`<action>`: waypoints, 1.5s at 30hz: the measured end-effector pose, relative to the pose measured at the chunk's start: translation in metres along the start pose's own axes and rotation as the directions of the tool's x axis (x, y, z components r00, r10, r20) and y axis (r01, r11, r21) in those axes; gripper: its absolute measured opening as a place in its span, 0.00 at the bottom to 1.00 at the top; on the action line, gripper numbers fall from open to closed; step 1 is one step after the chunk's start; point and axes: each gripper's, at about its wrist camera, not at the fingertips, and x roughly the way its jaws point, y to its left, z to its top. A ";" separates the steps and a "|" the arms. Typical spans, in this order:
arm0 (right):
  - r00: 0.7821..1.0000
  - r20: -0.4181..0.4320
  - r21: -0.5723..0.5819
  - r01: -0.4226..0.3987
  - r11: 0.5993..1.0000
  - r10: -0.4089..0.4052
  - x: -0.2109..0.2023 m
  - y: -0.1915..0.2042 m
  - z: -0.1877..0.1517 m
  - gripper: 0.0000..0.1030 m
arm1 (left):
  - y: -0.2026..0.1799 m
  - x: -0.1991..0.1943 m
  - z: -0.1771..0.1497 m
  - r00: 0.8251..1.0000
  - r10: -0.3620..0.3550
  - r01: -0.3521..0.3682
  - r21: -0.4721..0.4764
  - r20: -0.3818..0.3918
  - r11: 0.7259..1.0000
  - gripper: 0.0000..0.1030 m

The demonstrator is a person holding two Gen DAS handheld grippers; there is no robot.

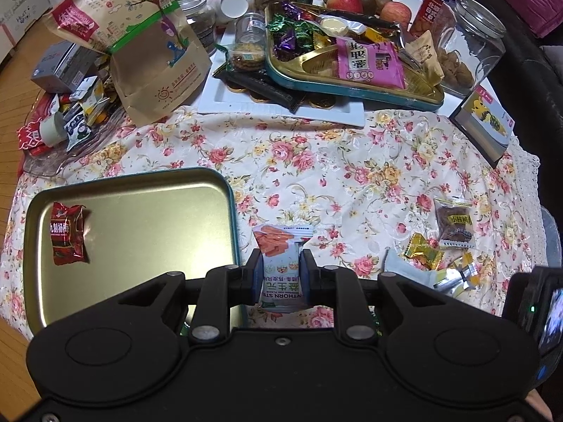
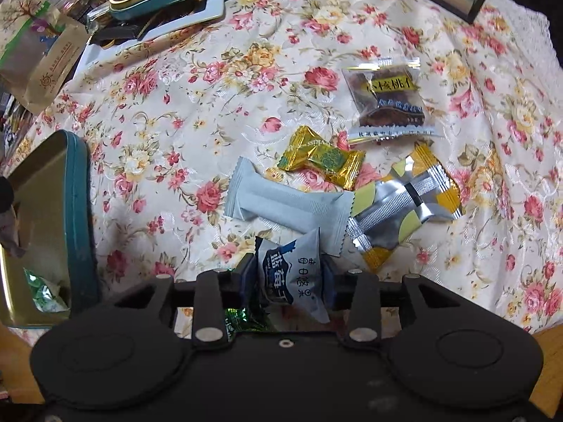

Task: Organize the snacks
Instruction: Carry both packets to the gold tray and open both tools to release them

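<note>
My left gripper (image 1: 280, 274) is shut on a white packet with orange sticks printed on it (image 1: 281, 253), held just right of a shallow gold tin with a teal rim (image 1: 140, 211). A red packet (image 1: 67, 234) lies in that tin. My right gripper (image 2: 288, 276) is shut on a grey-blue blueberry packet (image 2: 290, 270), upright between the pads. Just beyond it on the floral cloth lie a grey bar packet (image 2: 285, 204), a gold candy (image 2: 320, 160), a silver-and-yellow wrapper (image 2: 401, 207) and a brown walnut packet (image 2: 387, 100). The tin's rim (image 2: 79, 211) shows at the left.
At the back a second tin (image 1: 352, 86) heaped with sweets rests on a white plate (image 1: 281, 109). A brown paper bag (image 1: 147, 35), a clear jar (image 1: 471, 42) and a book (image 1: 485, 119) stand around it. A green candy (image 2: 45, 292) lies in the near tin.
</note>
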 end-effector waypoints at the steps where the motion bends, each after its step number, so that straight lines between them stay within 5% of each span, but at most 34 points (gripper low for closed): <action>1: 1.000 0.013 -0.009 0.005 1.000 -0.005 0.000 0.002 -0.002 0.42 | 0.002 0.000 0.000 1.000 -0.001 0.001 -0.007 -0.002 1.000 0.27; 6: 0.999 0.033 -0.084 0.035 0.996 -0.033 0.001 0.009 -0.006 0.42 | 0.010 -0.002 0.002 1.000 -0.003 0.003 -0.029 0.000 1.000 0.27; 14: 0.998 -0.014 -0.061 -0.067 0.996 0.067 -0.014 0.001 0.002 0.25 | 0.028 -0.004 0.007 1.000 0.002 -0.001 -0.061 0.008 0.998 0.27; 21: 0.979 0.070 -0.039 -0.189 0.981 0.192 -0.052 0.010 0.014 0.25 | 0.068 -0.009 0.011 0.999 0.028 -0.025 -0.143 0.020 0.989 0.27; 34: 0.922 0.141 -0.068 -0.355 0.932 0.362 -0.084 0.077 0.022 0.25 | 0.178 -0.031 0.006 0.972 0.227 -0.190 -0.361 0.061 0.913 0.27; 45: 0.869 0.163 -0.164 -0.443 0.881 0.467 -0.101 0.136 0.018 0.25 | 0.236 -0.027 -0.011 0.959 0.283 -0.259 -0.432 -0.009 0.864 0.33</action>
